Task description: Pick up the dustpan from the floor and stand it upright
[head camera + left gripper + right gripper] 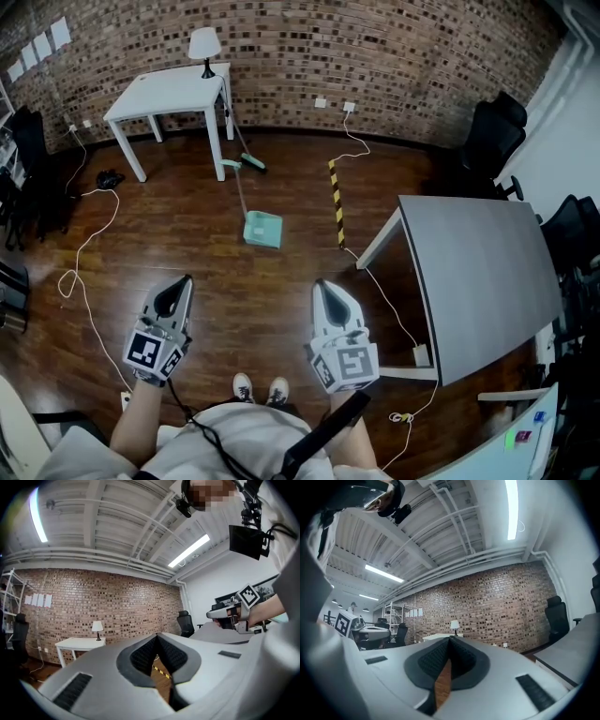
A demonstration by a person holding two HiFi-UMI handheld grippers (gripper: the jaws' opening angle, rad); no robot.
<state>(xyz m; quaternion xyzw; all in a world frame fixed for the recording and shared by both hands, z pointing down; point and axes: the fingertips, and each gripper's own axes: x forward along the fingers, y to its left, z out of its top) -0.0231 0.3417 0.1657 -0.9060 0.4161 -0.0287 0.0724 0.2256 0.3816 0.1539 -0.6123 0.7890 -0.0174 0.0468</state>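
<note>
A mint-green dustpan (263, 229) lies flat on the wooden floor, its long handle (239, 189) running away toward the white table. My left gripper (175, 292) and right gripper (330, 295) are held level side by side, well short of the dustpan, both shut with nothing between the jaws. In the left gripper view the closed tips (158, 638) point at the brick wall, and the right gripper (229, 613) shows at the right. From the right gripper view the shut jaws (449, 641) aim at the same wall.
A white table (174, 95) with a lamp (204, 45) stands at the back. A green broom (249, 159) lies near its leg. Yellow-black tape (336, 202) marks the floor. A grey table (473, 278) is at the right, office chairs (495, 136) beyond it. White cables (84, 248) trail across the floor.
</note>
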